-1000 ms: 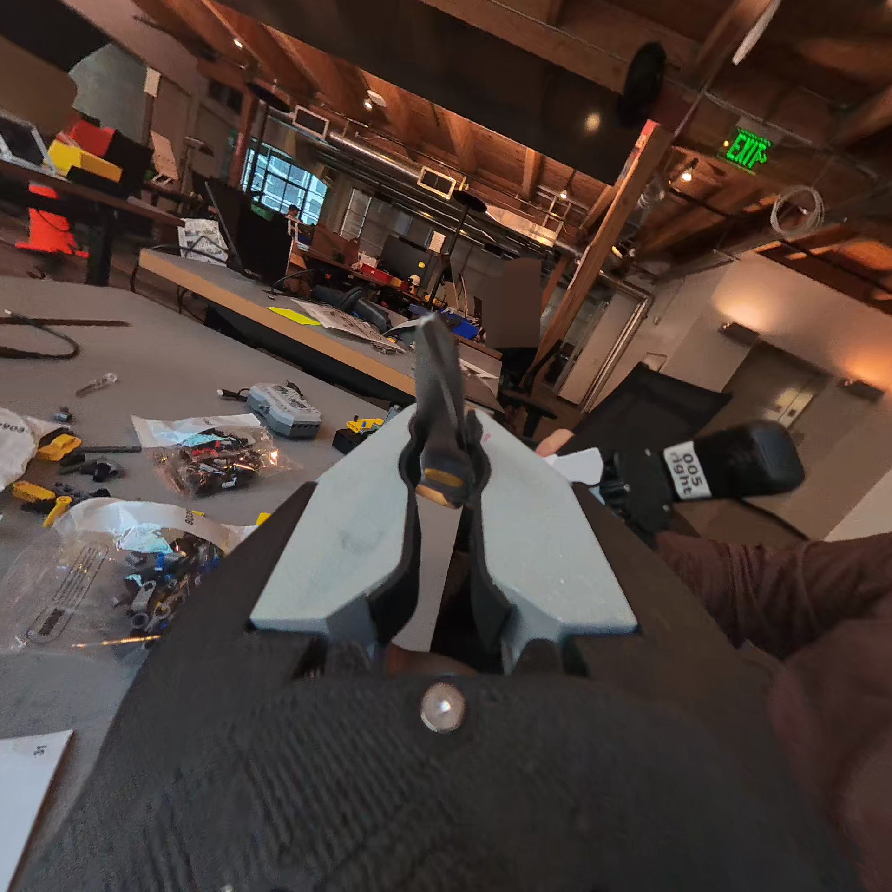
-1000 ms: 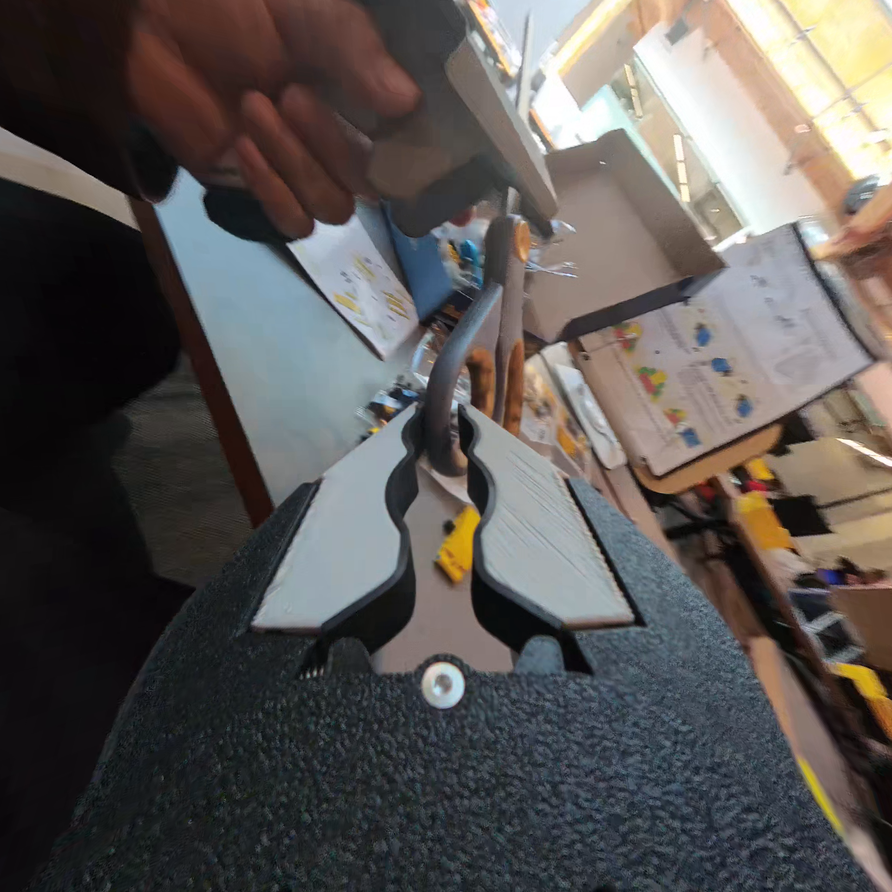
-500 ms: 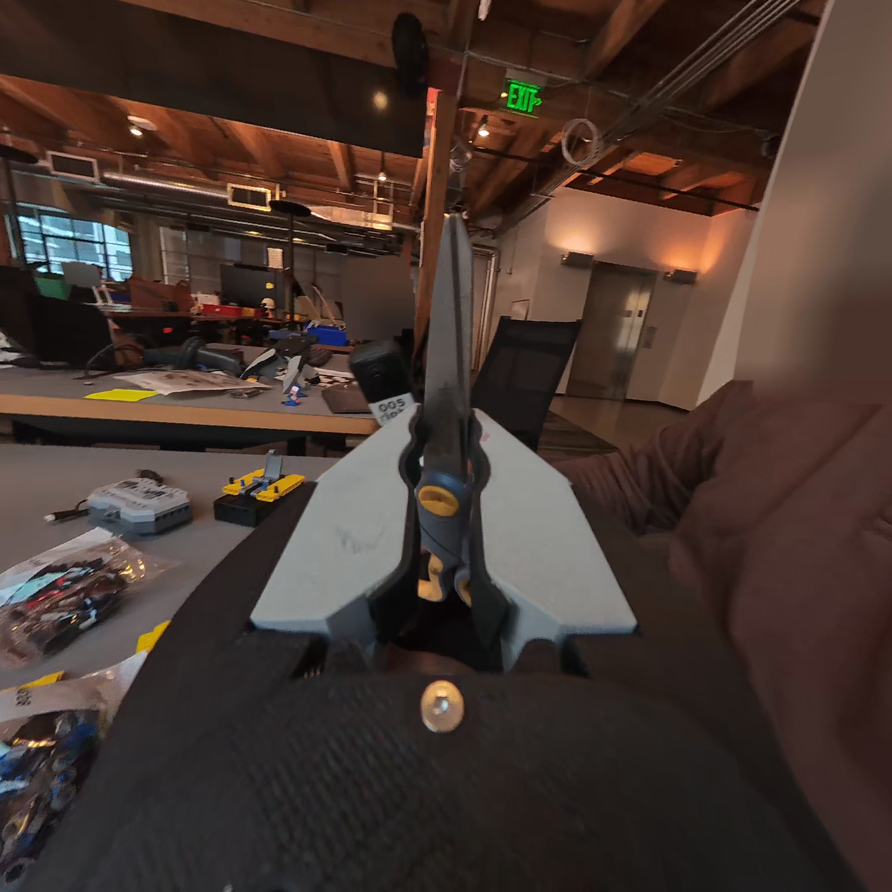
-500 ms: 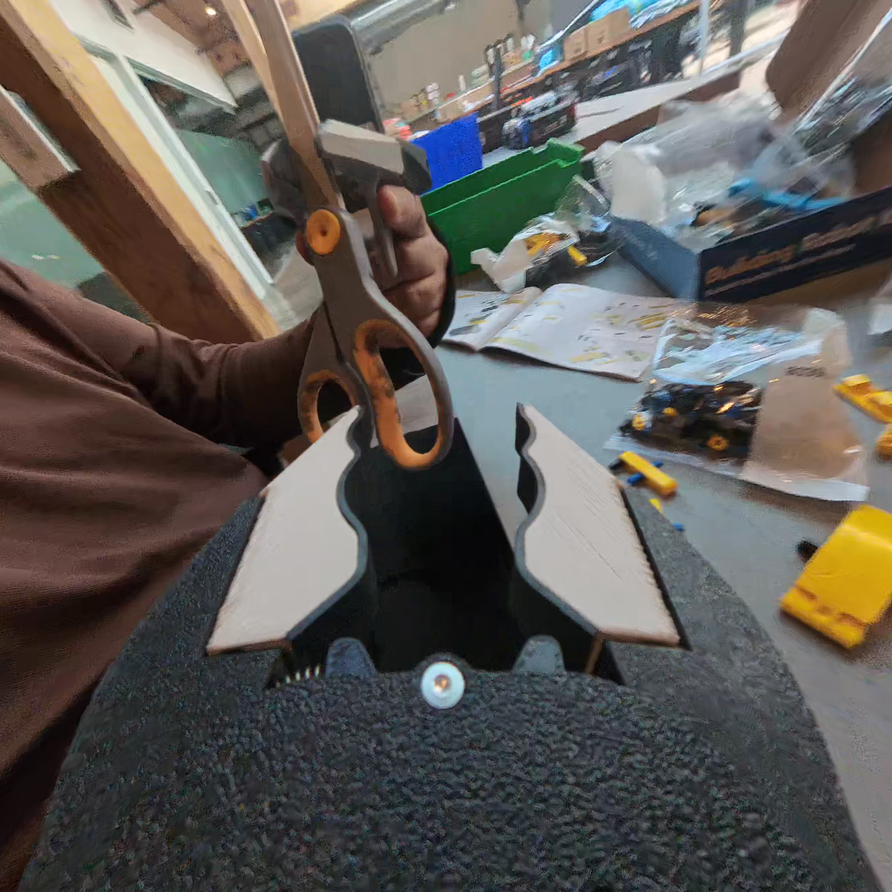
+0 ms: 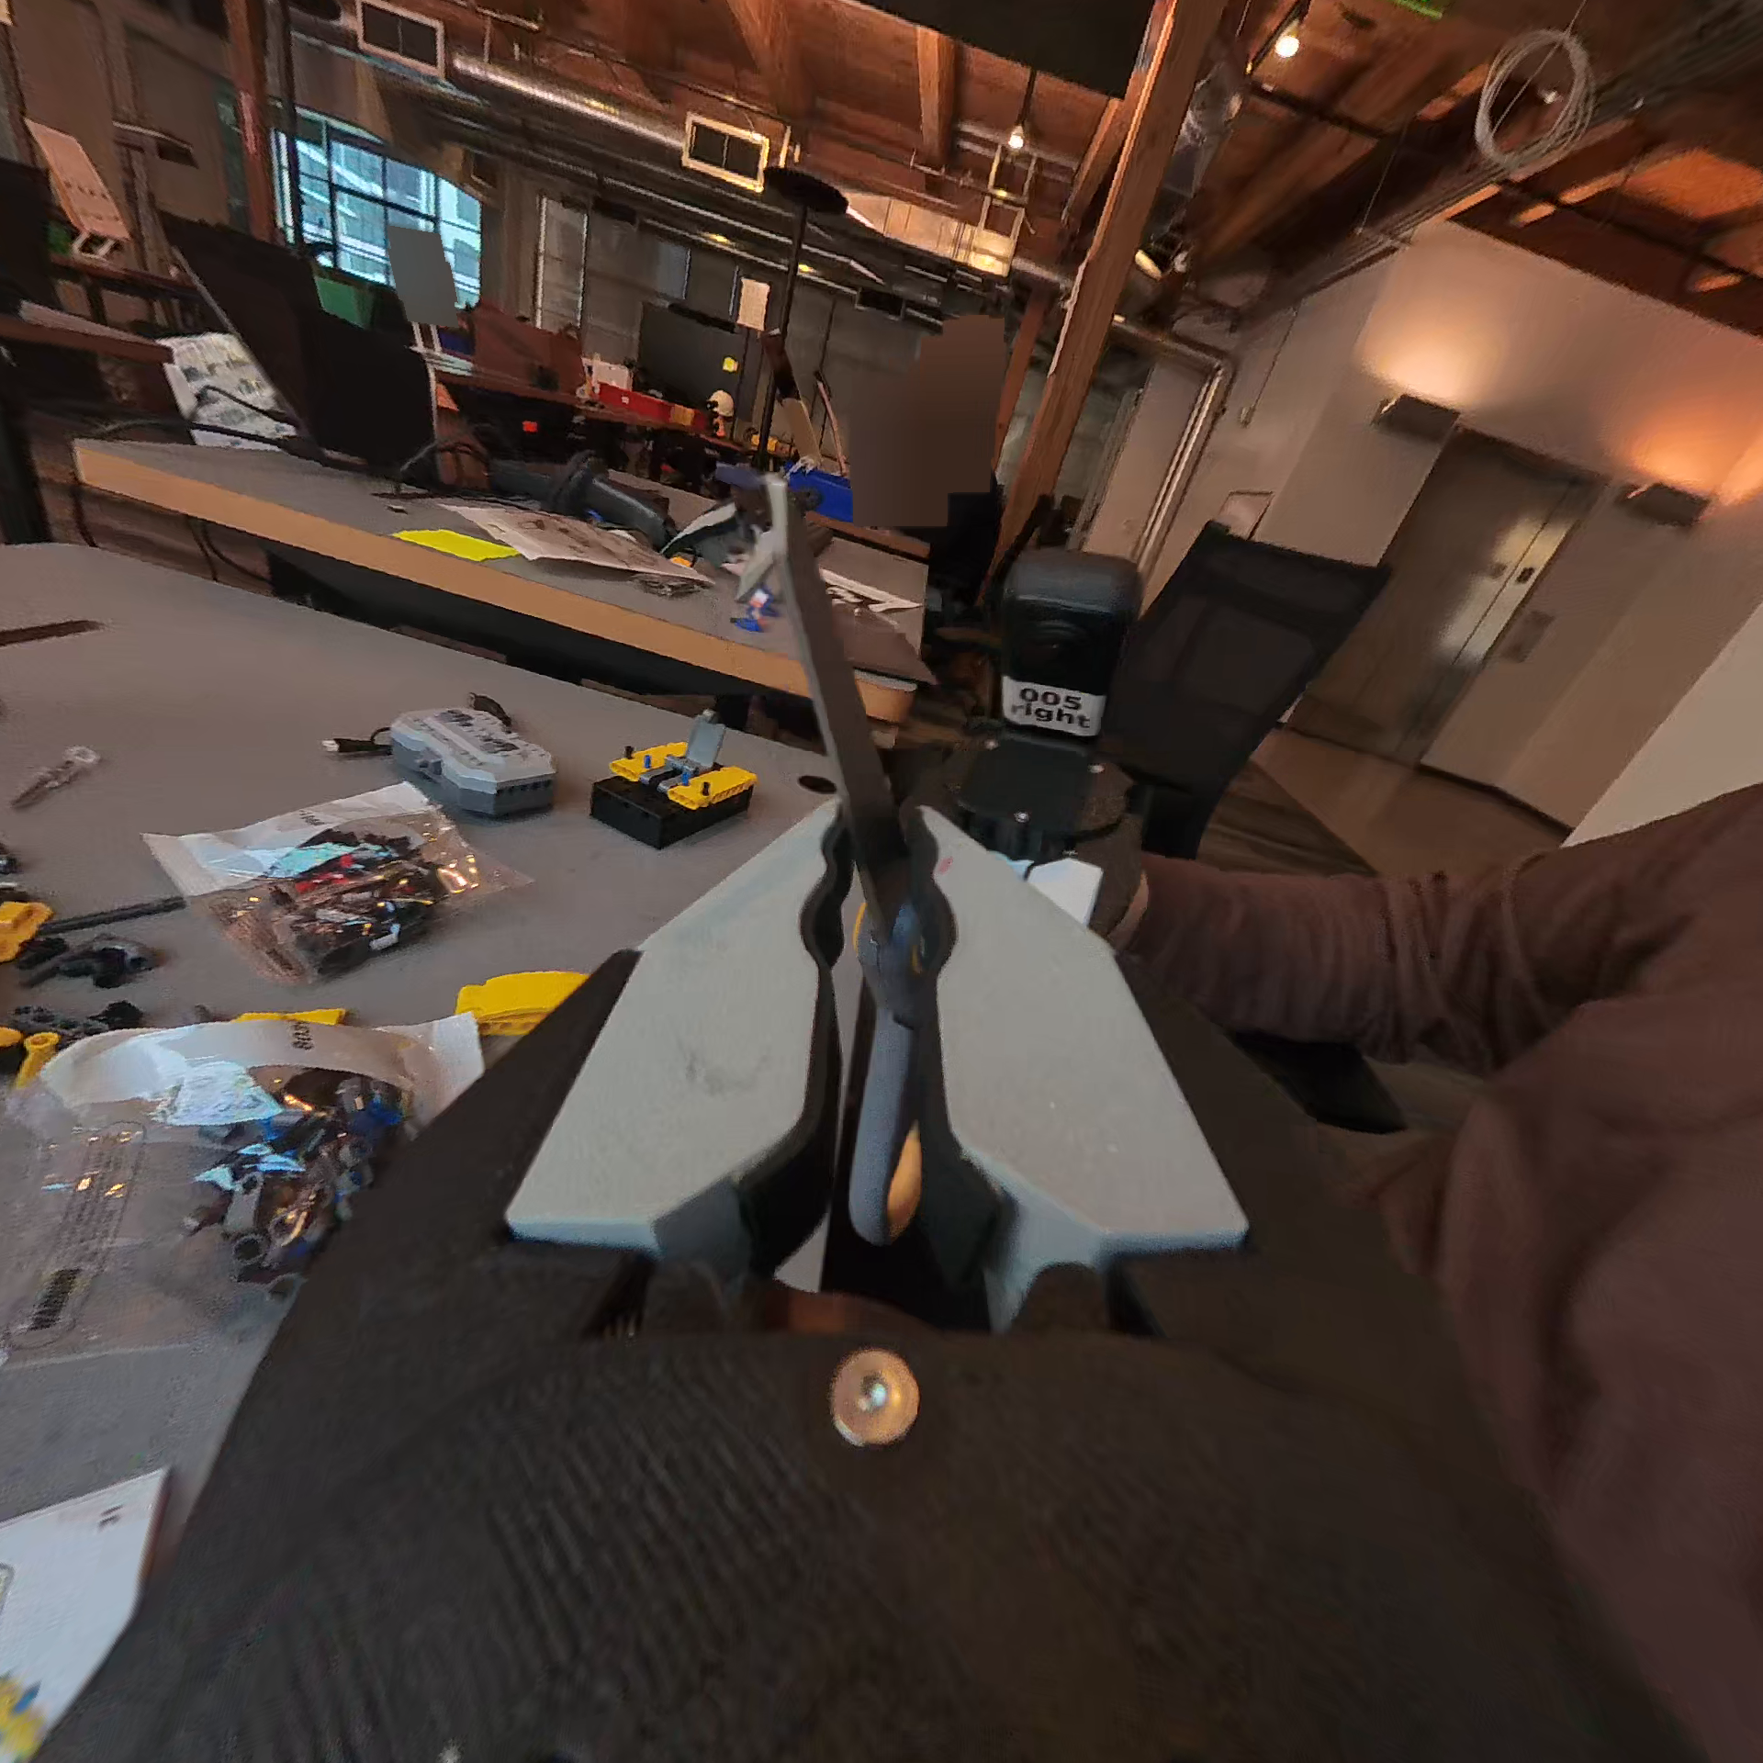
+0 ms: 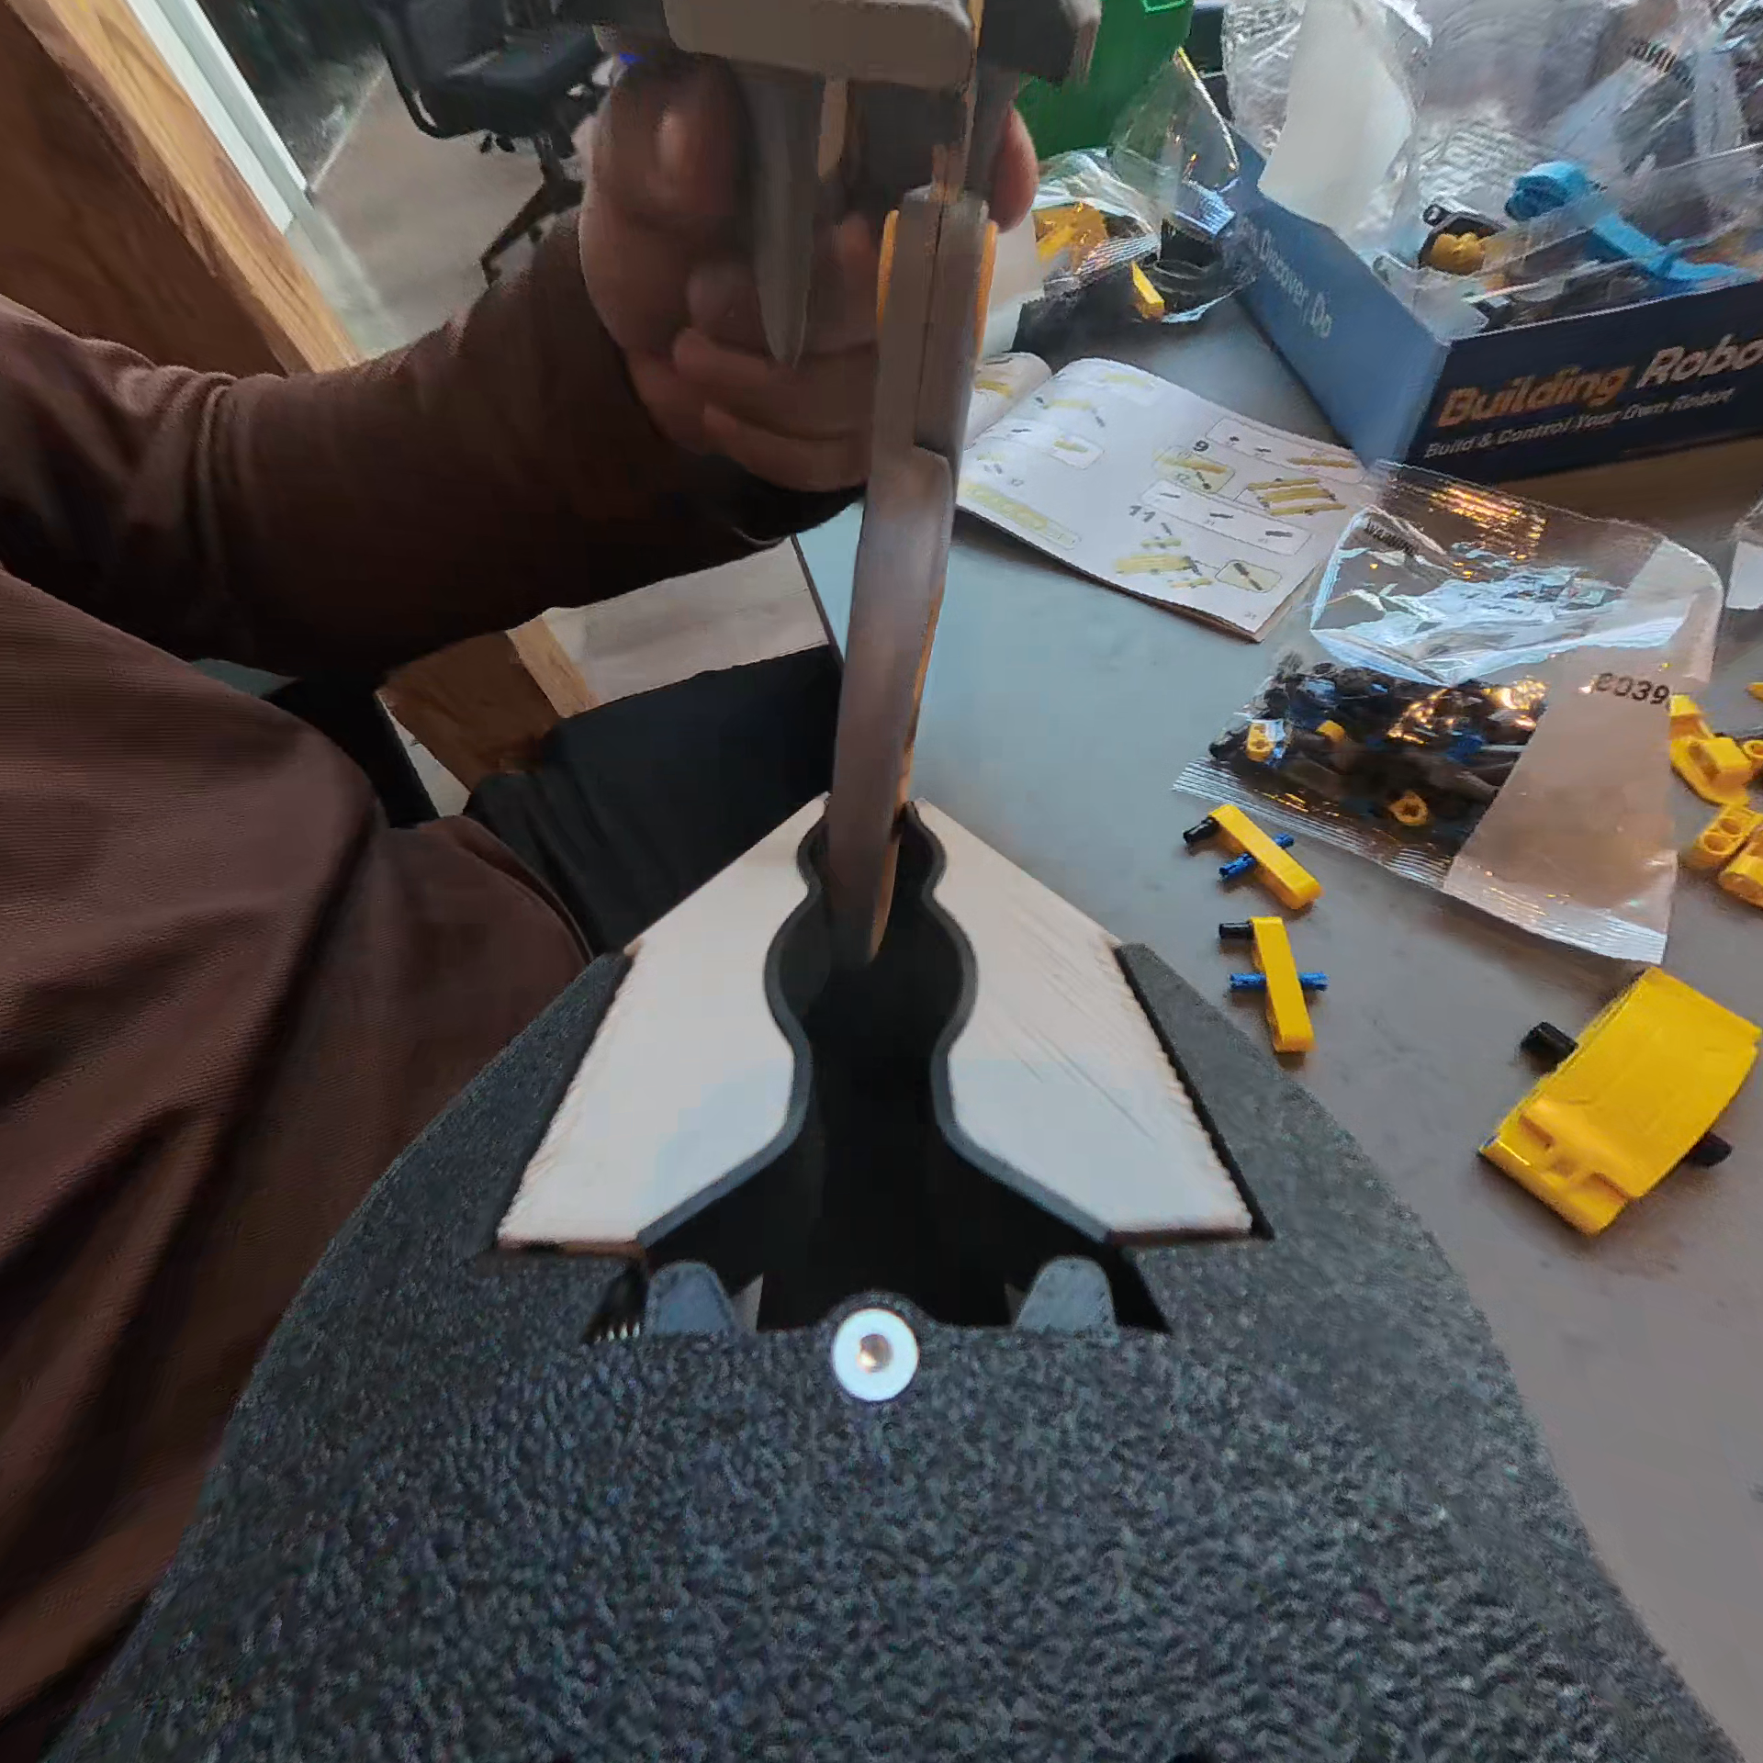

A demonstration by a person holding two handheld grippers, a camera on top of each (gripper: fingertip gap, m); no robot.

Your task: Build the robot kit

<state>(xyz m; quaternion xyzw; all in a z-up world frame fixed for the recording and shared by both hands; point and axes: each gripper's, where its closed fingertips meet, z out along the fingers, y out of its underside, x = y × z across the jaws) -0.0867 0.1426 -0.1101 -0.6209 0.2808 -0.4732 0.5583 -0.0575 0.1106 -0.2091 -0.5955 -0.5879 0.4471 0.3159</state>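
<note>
Left wrist view: scissors (image 5: 863, 830) between left gripper (image 5: 882, 859) fingers (image 5: 725, 1030)

Both wrist views face each other, sharing the scissors (image 5: 863, 859).

Scissors (image 6: 897, 591) betw. grippers; bags (image 5: 315, 882) left.

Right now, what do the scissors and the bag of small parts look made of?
Scissors: dull grey blades, probably metal; matte grey handles with orange lining, probably plastic. The left gripper clamps them. Bag: thin clear plastic film, judging by its glare and creases.
</note>
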